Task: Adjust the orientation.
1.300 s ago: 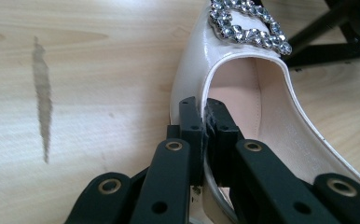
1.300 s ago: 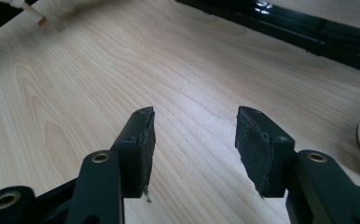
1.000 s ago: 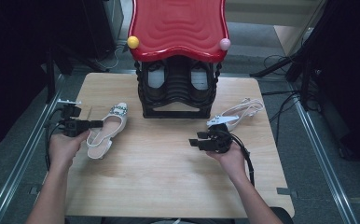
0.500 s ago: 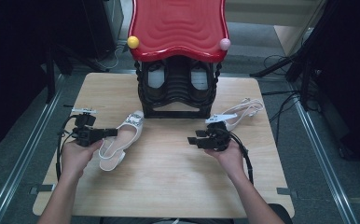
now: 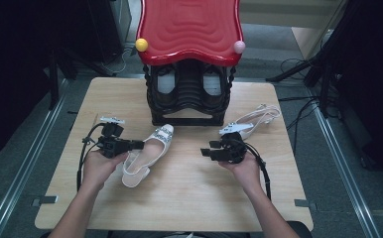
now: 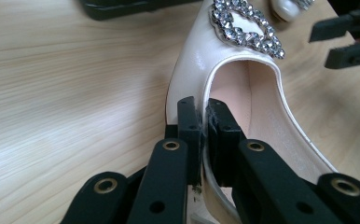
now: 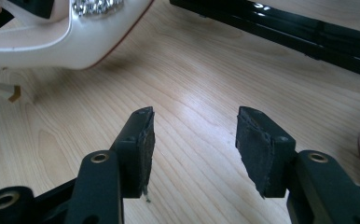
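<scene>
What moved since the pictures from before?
The left claw, shut on the white shoe's side edge, slid the shoe rightward toward the middle of the table, in front of the black rack. The right claw stayed open and in place; the strappy sandal did not move.

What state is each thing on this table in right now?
Left tongs: shut on the cream shoe's side wall.
Cream shoe: upright on its sole, gripped.
Right tongs: open, holding nothing.
Strappy shoe: lying untouched.
Shoe rack: standing, shoes inside.
</scene>
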The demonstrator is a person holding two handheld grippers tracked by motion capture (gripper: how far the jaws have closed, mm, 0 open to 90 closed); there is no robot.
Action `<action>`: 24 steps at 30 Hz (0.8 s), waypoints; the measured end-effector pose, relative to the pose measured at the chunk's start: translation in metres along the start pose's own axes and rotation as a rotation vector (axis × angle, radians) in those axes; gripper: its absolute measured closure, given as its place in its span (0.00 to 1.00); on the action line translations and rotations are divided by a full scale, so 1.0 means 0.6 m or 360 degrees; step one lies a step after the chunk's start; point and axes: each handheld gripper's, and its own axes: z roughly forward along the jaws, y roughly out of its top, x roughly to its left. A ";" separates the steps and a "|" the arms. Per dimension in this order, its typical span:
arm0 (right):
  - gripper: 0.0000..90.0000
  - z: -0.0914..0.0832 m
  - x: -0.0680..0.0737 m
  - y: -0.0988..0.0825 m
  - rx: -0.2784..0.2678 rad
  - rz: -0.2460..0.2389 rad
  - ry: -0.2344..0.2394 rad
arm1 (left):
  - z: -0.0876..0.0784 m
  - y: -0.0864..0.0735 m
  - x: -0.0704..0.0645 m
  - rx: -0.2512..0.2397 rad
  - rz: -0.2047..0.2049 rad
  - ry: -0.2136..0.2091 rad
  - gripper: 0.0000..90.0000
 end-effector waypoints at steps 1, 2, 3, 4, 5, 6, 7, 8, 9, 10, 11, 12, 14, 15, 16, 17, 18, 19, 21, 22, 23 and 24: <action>0.53 -0.001 -0.001 -0.002 0.0001 0.0003 -0.0008 | 0.006 0.002 -0.005 0.0012 0.0015 -0.0010 0.95; 0.53 -0.003 -0.001 -0.004 0.0003 0.0008 -0.0013 | 0.013 0.004 -0.010 0.0024 0.0033 -0.0016 0.95; 0.53 -0.005 -0.002 -0.006 0.0002 0.0009 -0.0019 | 0.017 0.006 -0.013 0.0034 0.0044 -0.0025 0.95; 0.53 -0.006 -0.002 -0.008 -0.0001 0.0013 -0.0023 | 0.024 0.008 -0.019 0.0046 0.0061 -0.0033 0.95; 0.53 -0.008 -0.003 -0.010 -0.0008 0.0017 -0.0025 | 0.030 0.010 -0.024 0.0055 0.0072 -0.0040 0.95; 0.53 -0.011 -0.003 -0.012 -0.0006 0.0022 -0.0032 | 0.034 0.011 -0.027 0.0062 0.0079 -0.0049 0.95; 0.53 -0.012 -0.003 -0.013 -0.0001 0.0028 -0.0036 | 0.041 0.013 -0.032 0.0070 0.0088 -0.0059 0.95; 0.53 -0.014 -0.003 -0.015 0.0001 0.0030 -0.0041 | 0.046 0.015 -0.035 0.0074 0.0095 -0.0061 0.95; 0.53 -0.016 -0.003 -0.018 -0.0006 0.0035 -0.0045 | 0.051 0.016 -0.039 0.0076 0.0099 -0.0062 0.95; 0.53 -0.018 -0.003 -0.020 -0.0010 0.0035 -0.0053 | 0.056 0.017 -0.041 0.0083 0.0105 -0.0069 0.95; 0.53 -0.019 -0.004 -0.022 -0.0008 0.0037 -0.0056 | 0.060 0.018 -0.044 0.0090 0.0110 -0.0072 0.94; 0.53 -0.020 -0.004 -0.024 -0.0002 0.0044 -0.0059 | 0.066 0.020 -0.048 0.0097 0.0125 -0.0077 0.94; 0.53 -0.022 -0.004 -0.028 -0.0006 0.0050 -0.0067 | 0.077 0.021 -0.056 0.0091 0.0137 -0.0074 0.94; 0.53 -0.023 -0.003 -0.030 -0.0004 0.0053 -0.0070 | 0.082 0.023 -0.058 0.0098 0.0141 -0.0080 0.94; 0.53 -0.024 -0.002 -0.031 -0.0001 0.0053 -0.0072 | 0.087 0.024 -0.060 0.0102 0.0145 -0.0086 0.94; 0.53 -0.024 -0.002 -0.033 0.0000 0.0054 -0.0078 | 0.093 0.025 -0.061 0.0100 0.0133 -0.0098 0.94; 0.53 -0.024 -0.001 -0.034 0.0003 0.0054 -0.0084 | 0.098 0.025 -0.060 0.0103 0.0124 -0.0113 0.94; 0.53 -0.025 -0.001 -0.036 0.0006 0.0053 -0.0082 | 0.103 0.026 -0.058 0.0115 0.0113 -0.0124 0.94; 0.53 -0.023 0.001 -0.039 0.0014 0.0062 -0.0087 | 0.111 0.026 -0.055 0.0119 0.0093 -0.0117 0.94; 0.53 -0.020 0.002 -0.041 0.0017 0.0051 -0.0087 | 0.114 0.027 -0.053 0.0123 0.0094 -0.0120 0.94; 0.53 -0.018 0.004 -0.042 0.0022 0.0047 -0.0098 | 0.115 0.027 -0.052 0.0120 0.0071 -0.0117 0.95; 0.54 -0.016 0.007 -0.043 0.0023 0.0041 -0.0105 | 0.116 0.028 -0.051 0.0127 0.0075 -0.0106 0.96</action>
